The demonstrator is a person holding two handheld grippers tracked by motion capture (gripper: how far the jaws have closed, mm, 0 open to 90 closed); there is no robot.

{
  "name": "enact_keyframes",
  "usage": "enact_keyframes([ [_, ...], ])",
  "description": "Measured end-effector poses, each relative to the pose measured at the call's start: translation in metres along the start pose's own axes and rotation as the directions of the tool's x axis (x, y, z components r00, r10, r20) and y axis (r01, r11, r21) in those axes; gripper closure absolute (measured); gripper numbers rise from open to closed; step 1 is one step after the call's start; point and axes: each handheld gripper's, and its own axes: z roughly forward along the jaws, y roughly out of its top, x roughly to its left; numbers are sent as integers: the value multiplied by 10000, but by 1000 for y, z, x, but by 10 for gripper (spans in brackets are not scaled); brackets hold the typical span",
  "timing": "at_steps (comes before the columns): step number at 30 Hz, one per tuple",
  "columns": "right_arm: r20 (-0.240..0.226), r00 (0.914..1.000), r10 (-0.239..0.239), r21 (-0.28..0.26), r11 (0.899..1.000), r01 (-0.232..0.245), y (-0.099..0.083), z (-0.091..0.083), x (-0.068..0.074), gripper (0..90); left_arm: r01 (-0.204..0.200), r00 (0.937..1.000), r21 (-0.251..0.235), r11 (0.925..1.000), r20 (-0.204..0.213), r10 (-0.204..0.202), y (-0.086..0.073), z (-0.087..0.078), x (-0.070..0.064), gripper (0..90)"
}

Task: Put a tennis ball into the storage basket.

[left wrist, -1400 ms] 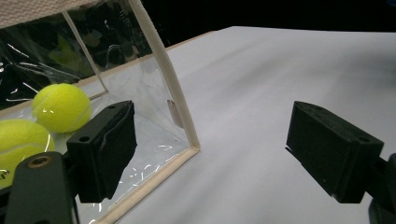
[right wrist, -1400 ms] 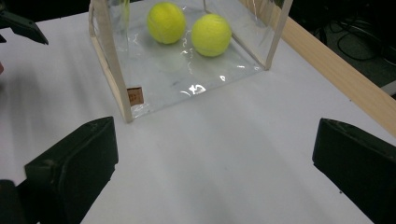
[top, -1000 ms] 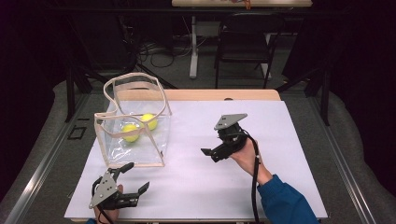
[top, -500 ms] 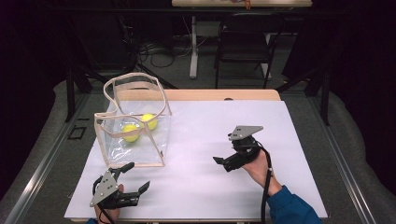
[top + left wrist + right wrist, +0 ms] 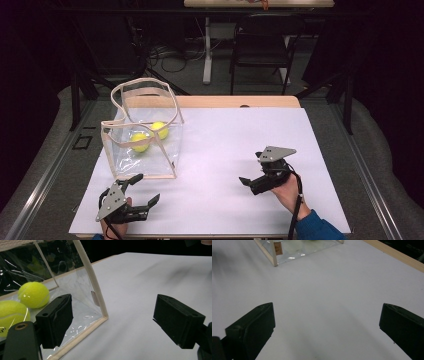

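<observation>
Across the middle of the high view lies the white table top (image 5: 235, 150), a wooden edge strip (image 5: 235, 101) along its far side, dark floor and a black chair (image 5: 260, 47) beyond.

Next in size: clear plastic bag (image 5: 142, 135) with cream trim, standing upright on the left part of the table, mouth open upward, its cream handle loops (image 5: 145, 97) rising above the rim. From the left gripper view the bag's near corner (image 5: 100, 302) stands just ahead of the jaws and to their left. From the right gripper view the bag's base (image 5: 297, 250) sits far off at the top edge, well apart from those jaws.

Left gripper (image 5: 145, 192): near the front left edge of the table, just in front of the bag, not touching it. Jaws spread wide, nothing between them; white surface fills the gap in its own view.

Right gripper (image 5: 252, 170): on the right half of the table, held in a hand (image 5: 287, 187) with a blue sleeve (image 5: 315, 227), pointing left toward the bag but well apart from it. Jaws spread wide, nothing held; bare table between them.

Smallest: two yellow tennis balls inside the bag, resting on its bottom. One ball (image 5: 140, 141) nearer the front, the other ball (image 5: 159, 130) just behind and to its right, the two close together or touching; cannot tell which.
</observation>
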Motion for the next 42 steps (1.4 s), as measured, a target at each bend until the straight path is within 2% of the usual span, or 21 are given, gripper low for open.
enact_keyframes([
  [9,150,9997,175,45,9998,-175,-24,-8,2,0,-23,10000,22,10000,-11,23,0,0,-1,159],
  [17,572,9984,29,111,9999,-35,-37,-22,-4,0,-37,10000,100,9999,21,37,0,1,0,159],
  [20,674,9976,141,106,9998,-148,-44,-26,-6,0,-4,10000,130,9999,62,3,-1,2,0,159],
  [26,829,9966,30,243,9997,-50,-60,-29,-4,0,-40,10000,165,9999,66,39,-1,2,-1,159],
  [34,851,9956,399,-31,9992,-397,-76,-31,-2,0,-95,9999,183,9998,100,93,0,2,-2,159],
  [39,794,9960,398,48,9992,-403,-85,-29,2,0,-112,9999,222,9997,116,109,0,2,-2,159],
  [40,964,9949,312,70,9995,-320,-86,-31,3,0,-120,9999,216,9997,107,118,0,1,-2,159],
  [42,1114,9925,496,-307,9984,-464,-88,-37,3,0,-97,9999,221,9997,94,95,-1,1,-2,159],
])
